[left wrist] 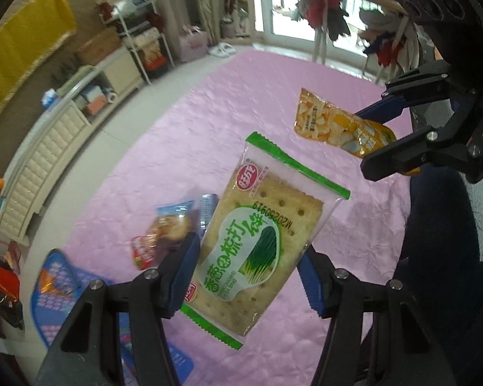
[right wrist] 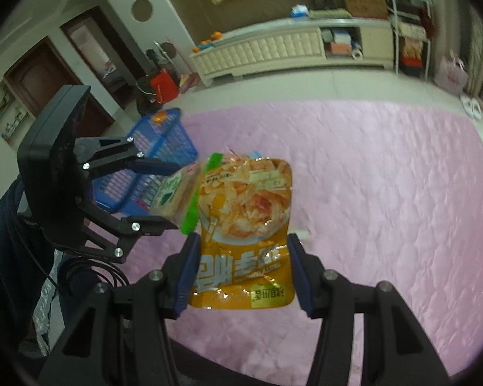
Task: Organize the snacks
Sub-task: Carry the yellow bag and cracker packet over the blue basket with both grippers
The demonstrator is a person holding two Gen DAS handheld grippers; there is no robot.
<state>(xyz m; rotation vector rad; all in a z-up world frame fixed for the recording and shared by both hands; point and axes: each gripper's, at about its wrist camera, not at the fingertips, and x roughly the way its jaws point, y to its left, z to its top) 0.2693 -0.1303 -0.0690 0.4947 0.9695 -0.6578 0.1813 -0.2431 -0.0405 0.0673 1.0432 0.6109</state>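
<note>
My left gripper (left wrist: 248, 276) is shut on a green-edged cracker packet (left wrist: 260, 241) and holds it above the pink quilt (left wrist: 228, 112). My right gripper (right wrist: 241, 267) is shut on an orange snack pouch (right wrist: 244, 228), also held in the air. In the left wrist view the right gripper (left wrist: 380, 135) with its orange pouch (left wrist: 338, 125) is at the upper right. In the right wrist view the left gripper (right wrist: 164, 193) with the cracker packet (right wrist: 174, 196) is just left of the pouch. A blue basket (right wrist: 164, 148) stands behind it on the quilt's edge.
Two loose snack packets (left wrist: 164, 234) lie on the quilt next to the blue basket (left wrist: 54, 296). A white low cabinet (right wrist: 273, 51) stands along the far wall. Slippers (left wrist: 222, 50) and a wire shelf (left wrist: 138, 32) are on the floor beyond the quilt.
</note>
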